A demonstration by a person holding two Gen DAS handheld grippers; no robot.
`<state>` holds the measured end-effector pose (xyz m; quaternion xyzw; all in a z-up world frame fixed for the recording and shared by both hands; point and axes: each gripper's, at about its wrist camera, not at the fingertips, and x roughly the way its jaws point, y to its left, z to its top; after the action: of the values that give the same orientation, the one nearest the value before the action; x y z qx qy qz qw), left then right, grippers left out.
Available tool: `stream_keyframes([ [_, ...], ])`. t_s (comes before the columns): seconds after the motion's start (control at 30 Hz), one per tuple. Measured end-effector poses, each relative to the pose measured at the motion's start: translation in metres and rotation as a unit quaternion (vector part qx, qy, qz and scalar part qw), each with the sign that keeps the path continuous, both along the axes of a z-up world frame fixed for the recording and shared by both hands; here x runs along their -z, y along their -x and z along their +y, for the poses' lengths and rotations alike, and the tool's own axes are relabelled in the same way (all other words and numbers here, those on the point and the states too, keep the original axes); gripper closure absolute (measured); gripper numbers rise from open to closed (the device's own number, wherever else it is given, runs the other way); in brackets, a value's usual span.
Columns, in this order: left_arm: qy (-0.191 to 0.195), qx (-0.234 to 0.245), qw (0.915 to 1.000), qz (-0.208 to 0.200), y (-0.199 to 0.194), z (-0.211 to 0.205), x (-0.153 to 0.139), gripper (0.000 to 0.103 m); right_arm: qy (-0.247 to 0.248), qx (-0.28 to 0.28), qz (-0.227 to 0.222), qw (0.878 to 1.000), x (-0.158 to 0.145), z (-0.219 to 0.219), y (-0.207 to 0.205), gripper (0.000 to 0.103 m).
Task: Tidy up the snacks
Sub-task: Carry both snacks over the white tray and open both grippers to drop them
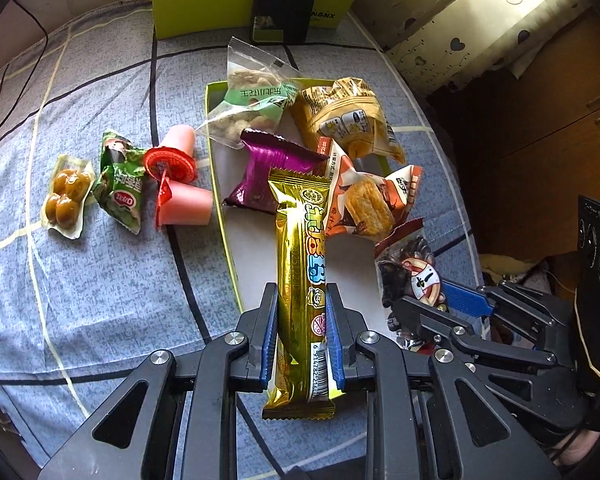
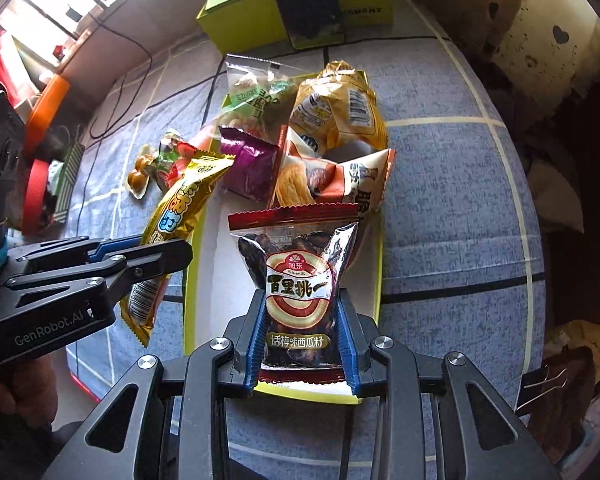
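Note:
My left gripper (image 1: 302, 300) is shut on a long gold snack bar (image 1: 298, 264), held above the near end of the green-rimmed tray (image 1: 220, 184). My right gripper (image 2: 302, 300) is shut on a dark melon-seed packet (image 2: 300, 280) with a red top, held over the tray's (image 2: 192, 264) near end. The gold bar (image 2: 176, 220) and the left gripper (image 2: 156, 256) show at the left of the right wrist view. The seed packet (image 1: 412, 276) and the right gripper (image 1: 432, 300) show at the right of the left wrist view. In the tray lie a purple packet (image 1: 268, 168), an orange-white packet (image 1: 364, 200), a yellow bag (image 1: 348, 120) and a clear green-label bag (image 1: 252, 104).
Left of the tray on the blue-grey checked cloth (image 1: 100, 300) lie two pink jelly cups (image 1: 180, 184), a green packet (image 1: 120, 184) and a clear pack of brown balls (image 1: 66, 196). A green box (image 1: 220, 4) stands at the back. The surface edge drops off at the right.

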<state>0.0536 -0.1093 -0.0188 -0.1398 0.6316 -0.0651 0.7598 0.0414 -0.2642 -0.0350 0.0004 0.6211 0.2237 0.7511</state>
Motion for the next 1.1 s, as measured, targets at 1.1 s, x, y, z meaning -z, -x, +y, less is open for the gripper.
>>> stream_keyframes([
  [1.1,0.023,-0.015,0.9965,0.079,0.000,-0.013,0.041,0.063,0.013,-0.002,0.052,0.999,0.025,0.001,0.006,0.070],
])
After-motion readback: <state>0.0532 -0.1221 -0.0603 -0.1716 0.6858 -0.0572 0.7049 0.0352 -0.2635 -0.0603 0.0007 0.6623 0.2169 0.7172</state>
